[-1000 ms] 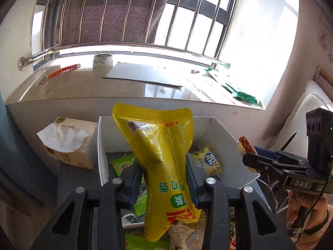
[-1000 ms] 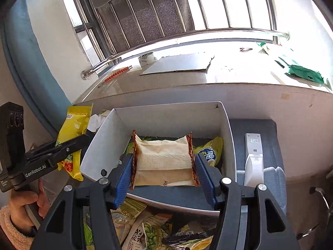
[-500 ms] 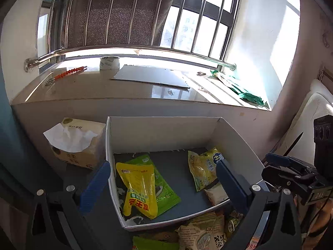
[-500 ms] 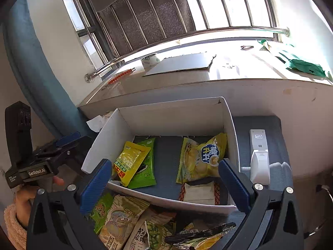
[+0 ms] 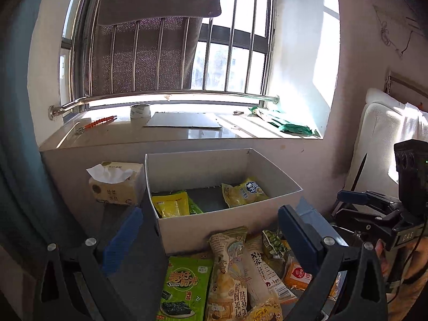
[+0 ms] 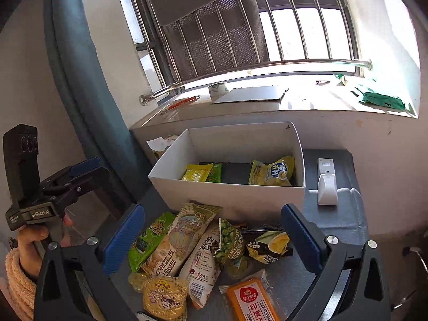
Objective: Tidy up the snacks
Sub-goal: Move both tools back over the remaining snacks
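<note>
On the grey table (image 6: 334,219), loose snacks (image 6: 187,243) lie between open jaws.

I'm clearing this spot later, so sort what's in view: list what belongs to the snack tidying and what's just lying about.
Part of the job:
white box
yellow packet and chips bag inside it
loose snack pile in front of it
orange pack

Lying about:
tissue box
white remote
tape roll
grey board

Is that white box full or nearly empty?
Nearly empty: the box holds only a few packets lying flat, with dark floor bare between them.
</note>
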Available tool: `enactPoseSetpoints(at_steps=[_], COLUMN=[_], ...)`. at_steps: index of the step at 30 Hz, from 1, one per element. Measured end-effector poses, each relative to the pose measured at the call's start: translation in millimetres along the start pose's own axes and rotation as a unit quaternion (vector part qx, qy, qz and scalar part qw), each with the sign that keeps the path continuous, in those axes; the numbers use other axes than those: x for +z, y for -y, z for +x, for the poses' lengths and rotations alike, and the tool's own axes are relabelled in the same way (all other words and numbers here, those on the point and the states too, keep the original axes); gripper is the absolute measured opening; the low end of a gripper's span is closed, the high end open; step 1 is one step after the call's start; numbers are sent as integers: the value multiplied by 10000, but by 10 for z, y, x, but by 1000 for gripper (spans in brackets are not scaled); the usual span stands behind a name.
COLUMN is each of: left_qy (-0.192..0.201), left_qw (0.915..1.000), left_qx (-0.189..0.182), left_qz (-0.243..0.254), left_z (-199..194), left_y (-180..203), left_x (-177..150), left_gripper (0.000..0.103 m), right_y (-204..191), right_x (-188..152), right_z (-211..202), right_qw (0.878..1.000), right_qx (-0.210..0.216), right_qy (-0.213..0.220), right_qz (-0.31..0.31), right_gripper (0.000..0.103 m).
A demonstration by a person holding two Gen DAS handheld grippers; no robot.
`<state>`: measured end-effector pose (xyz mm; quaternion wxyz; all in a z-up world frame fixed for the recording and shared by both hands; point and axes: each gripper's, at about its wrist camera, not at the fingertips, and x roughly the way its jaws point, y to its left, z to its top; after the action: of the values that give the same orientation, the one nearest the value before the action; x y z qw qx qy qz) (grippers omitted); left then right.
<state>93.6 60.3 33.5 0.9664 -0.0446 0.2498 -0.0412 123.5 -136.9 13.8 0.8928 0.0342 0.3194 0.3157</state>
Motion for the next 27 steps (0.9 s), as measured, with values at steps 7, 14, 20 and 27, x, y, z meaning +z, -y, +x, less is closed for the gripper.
enactPoseSetpoints(at_steps=[7, 14, 20, 27], left_qy=[-208, -480, -680, -758], left_qw=[9994, 9984, 9971, 9962], left_qx=[-6, -20, -50, -8], left_qz=[-260, -309, -338, -430], left_z=[-269, -445, -440, -423], left_y=[0, 108, 157, 80], left_x=[-513, -993, -1171, -1233], left_gripper=[103, 103, 103, 103], right_y=[53, 75, 70, 298], right_x=[-495, -892, -1058, -1203], right_z=[-222, -304, -176, 90], right_qw=[9995, 9983, 9968, 9889], right_qx=[-49, -117, -415, -804], right_qy=[-128, -372, -650, -1235], right_qz=[277, 444, 218, -205], right_gripper=[103, 103, 103, 103])
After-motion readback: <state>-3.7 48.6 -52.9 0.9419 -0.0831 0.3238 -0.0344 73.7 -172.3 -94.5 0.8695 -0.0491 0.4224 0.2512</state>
